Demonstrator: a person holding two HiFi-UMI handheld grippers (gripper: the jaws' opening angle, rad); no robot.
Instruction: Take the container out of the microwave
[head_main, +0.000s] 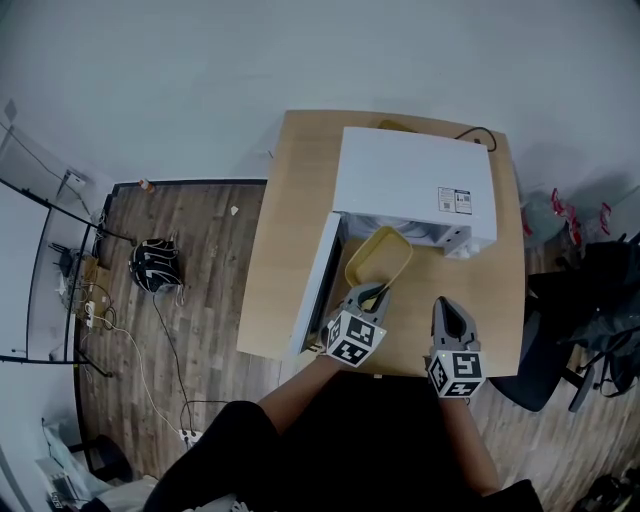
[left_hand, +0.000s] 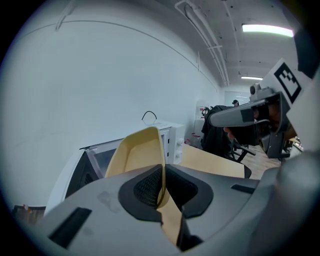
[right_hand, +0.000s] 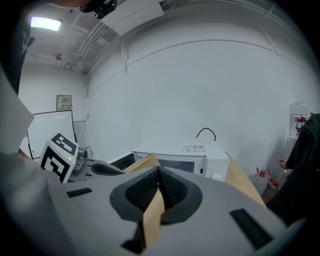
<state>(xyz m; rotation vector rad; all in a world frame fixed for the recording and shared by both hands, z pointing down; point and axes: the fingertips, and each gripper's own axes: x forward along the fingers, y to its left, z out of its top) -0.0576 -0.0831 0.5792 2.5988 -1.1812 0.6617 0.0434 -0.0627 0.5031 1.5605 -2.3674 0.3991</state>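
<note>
A white microwave (head_main: 415, 185) stands on a wooden table (head_main: 290, 220), with its door (head_main: 320, 285) swung open to the left. A shallow yellow container (head_main: 378, 258) hangs tilted just in front of the oven's mouth, above the table. My left gripper (head_main: 372, 295) is shut on its near rim. In the left gripper view the rim (left_hand: 137, 152) runs between the pads of the left gripper (left_hand: 162, 174). My right gripper (head_main: 447, 305) hovers to the right of the container, shut, with nothing in it. In the right gripper view its pads (right_hand: 158, 182) meet, facing the microwave (right_hand: 185, 152).
A black cable (head_main: 480, 135) lies at the back of the microwave's top. A black office chair (head_main: 560, 330) stands right of the table. A black bag (head_main: 155, 265) and loose cords lie on the wooden floor to the left.
</note>
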